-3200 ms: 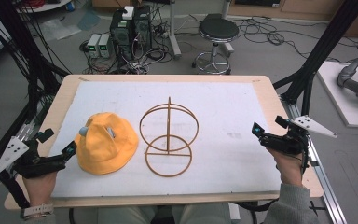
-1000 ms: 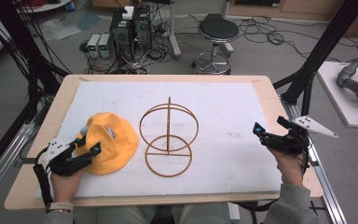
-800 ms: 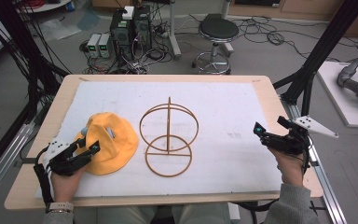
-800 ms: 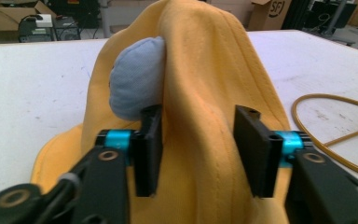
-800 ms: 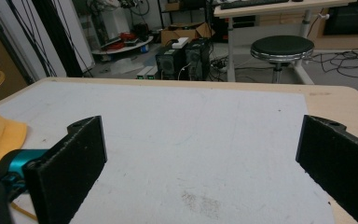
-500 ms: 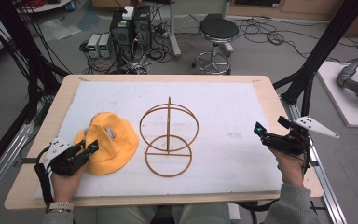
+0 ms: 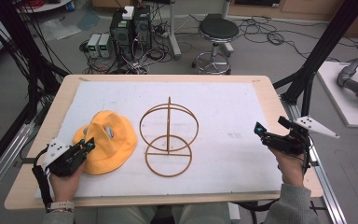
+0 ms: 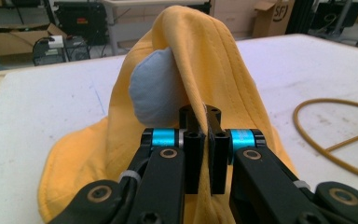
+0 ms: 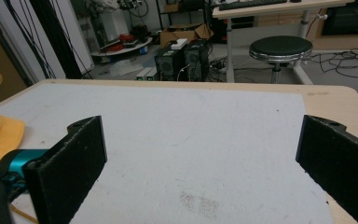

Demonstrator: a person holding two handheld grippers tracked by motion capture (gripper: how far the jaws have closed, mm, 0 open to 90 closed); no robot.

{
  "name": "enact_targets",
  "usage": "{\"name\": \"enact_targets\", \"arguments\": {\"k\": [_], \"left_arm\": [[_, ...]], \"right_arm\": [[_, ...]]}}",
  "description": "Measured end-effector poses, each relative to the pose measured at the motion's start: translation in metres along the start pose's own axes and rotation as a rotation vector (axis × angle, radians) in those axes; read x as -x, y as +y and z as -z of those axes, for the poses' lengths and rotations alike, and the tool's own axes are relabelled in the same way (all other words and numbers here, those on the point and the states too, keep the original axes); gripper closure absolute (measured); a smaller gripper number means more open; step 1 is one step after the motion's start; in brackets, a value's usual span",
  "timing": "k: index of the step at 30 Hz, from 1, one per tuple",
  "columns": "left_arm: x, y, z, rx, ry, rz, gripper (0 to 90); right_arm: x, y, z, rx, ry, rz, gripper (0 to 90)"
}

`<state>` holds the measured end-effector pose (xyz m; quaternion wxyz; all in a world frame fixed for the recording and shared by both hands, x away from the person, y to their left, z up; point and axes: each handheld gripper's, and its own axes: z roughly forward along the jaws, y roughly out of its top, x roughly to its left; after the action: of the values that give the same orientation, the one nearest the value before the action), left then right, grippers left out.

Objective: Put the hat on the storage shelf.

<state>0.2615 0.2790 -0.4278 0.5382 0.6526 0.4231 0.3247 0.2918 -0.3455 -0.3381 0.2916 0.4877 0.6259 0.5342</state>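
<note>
**Hat pinched at its brim**

The left gripper is clamping the yellow hat, its jaws having just been closing on the brim edge. The hat is lying left of the wire stand, crown pushed up and leaning away from the gripper. The right gripper is resting right of the stand, jaws spread wide

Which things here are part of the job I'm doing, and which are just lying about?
In the job:
- yellow hat, its brim pinched in the shut left gripper
- wire stand beside it
- right gripper, open, waiting

Lying about:
- stool
- computer boxes on the floor
</note>
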Motion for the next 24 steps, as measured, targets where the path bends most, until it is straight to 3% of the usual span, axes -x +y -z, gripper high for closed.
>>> {"name": "enact_targets", "arguments": {"k": [8, 18, 24], "left_arm": [[0.001, 0.007, 0.008, 0.076, 0.02, 0.025, 87.8], [0.007, 0.018, 0.014, 0.136, 0.029, 0.009, 87.8], [0.008, 0.024, 0.021, 0.198, 0.042, 0.016, 87.8]], "right_arm": [[0.0, 0.0, 0.0, 0.002, -0.001, 0.0, 1.3], [0.0, 0.0, 0.0, -0.002, 0.0, -0.003, 1.2], [0.001, 0.0, 0.0, 0.005, -0.005, -0.001, 1.2]]}}
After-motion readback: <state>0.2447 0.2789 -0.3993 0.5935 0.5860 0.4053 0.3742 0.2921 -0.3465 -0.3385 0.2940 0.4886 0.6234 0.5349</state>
